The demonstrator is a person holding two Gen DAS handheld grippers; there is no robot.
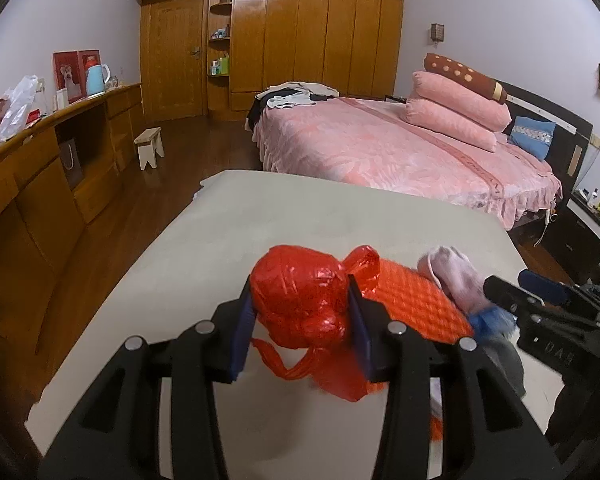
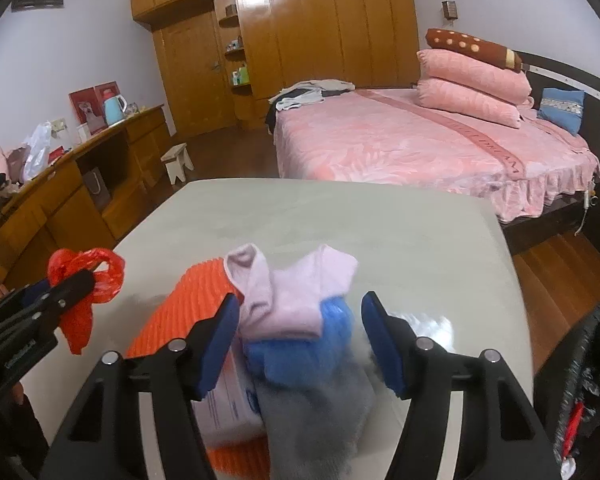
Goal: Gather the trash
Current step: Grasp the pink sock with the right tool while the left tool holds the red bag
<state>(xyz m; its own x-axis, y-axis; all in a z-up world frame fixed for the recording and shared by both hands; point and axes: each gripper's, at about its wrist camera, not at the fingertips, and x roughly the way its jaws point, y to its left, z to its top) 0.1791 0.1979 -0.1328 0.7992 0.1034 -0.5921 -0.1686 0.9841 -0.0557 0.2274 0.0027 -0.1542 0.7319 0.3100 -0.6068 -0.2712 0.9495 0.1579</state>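
A knotted red plastic bag [image 1: 292, 276] is clamped between the blue pads of my left gripper [image 1: 300, 300], just above the beige table [image 1: 260, 216]. In the right wrist view the same left gripper [image 2: 60, 286] and its red bag [image 2: 80, 320] hang at the left. My right gripper [image 2: 300, 300] stands open around a pile of a pink sock [image 2: 284, 300], a blue cloth [image 2: 300, 352] and a grey sock [image 2: 320, 420]. The right pad stands clear of the pile. In the left wrist view the right gripper [image 1: 516, 284] reaches in beside the pink sock [image 1: 452, 276].
The pile lies on an orange ribbed mat [image 2: 180, 312] with a white packet [image 2: 228, 404]. A bin with a black liner [image 2: 588, 380] stands at the table's right. Beyond are a pink bed [image 1: 380, 144], a wooden sideboard [image 1: 40, 168] and a small stool [image 1: 150, 146].
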